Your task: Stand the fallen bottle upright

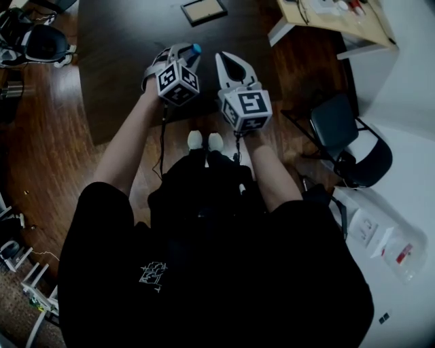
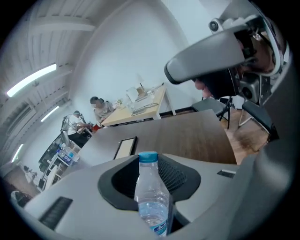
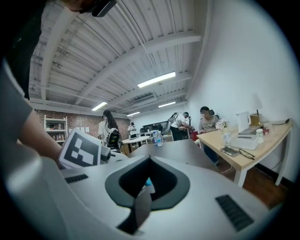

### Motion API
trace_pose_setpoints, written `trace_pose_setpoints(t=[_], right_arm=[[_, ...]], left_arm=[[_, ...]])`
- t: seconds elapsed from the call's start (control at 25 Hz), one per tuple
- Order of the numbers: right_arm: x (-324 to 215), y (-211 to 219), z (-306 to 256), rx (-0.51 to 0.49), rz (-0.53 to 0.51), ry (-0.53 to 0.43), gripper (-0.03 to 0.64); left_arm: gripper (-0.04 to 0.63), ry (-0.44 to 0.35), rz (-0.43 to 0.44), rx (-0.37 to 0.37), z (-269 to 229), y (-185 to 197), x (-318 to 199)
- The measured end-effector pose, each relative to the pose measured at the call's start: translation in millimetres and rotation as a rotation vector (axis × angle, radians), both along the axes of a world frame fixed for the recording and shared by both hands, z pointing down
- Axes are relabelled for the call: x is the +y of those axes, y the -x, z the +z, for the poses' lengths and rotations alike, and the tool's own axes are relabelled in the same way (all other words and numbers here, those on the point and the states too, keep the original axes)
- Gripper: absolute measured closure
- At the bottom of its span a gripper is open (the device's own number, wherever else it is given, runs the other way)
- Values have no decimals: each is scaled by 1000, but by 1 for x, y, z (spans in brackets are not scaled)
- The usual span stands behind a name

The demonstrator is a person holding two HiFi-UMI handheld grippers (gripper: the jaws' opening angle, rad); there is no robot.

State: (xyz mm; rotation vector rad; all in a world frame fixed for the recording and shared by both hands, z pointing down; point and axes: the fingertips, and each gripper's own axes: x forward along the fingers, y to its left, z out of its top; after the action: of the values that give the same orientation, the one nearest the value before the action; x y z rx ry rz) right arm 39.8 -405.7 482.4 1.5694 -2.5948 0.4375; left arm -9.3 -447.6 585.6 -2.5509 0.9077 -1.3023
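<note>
A clear plastic bottle (image 2: 152, 201) with a blue cap (image 2: 148, 158) stands nearly upright between the jaws of my left gripper (image 2: 154, 165), which is shut on its body. In the head view the left gripper (image 1: 188, 54) holds it above the near edge of the dark table (image 1: 129, 41), and only the blue cap (image 1: 196, 49) shows. My right gripper (image 1: 223, 60) hovers just to the right of the bottle without touching it. Its jaws meet at the tips with nothing in them. In the right gripper view the blue cap (image 3: 148, 182) peeks through the recess of the right gripper (image 3: 149, 160).
A flat framed board (image 1: 204, 10) lies on the table farther back, also visible as the framed board (image 2: 125, 147). A black chair (image 1: 348, 139) stands to the right and a light wooden desk (image 1: 336, 17) at the top right. People sit and stand in the background.
</note>
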Motion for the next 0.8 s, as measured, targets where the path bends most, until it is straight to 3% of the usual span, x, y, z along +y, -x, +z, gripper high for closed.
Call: trace_pose_setpoints(t=[0.44, 0.64, 0.8], right_arm=[[7, 20, -9, 7, -34, -19, 609], [10, 25, -11, 12, -47, -20, 609], [14, 23, -9, 27, -50, -14, 609]], left_arm=[[479, -186, -181, 272, -69, 29, -5], [482, -234, -254, 409, -84, 36, -5], [482, -210, -340, 547, -89, 39, -3]])
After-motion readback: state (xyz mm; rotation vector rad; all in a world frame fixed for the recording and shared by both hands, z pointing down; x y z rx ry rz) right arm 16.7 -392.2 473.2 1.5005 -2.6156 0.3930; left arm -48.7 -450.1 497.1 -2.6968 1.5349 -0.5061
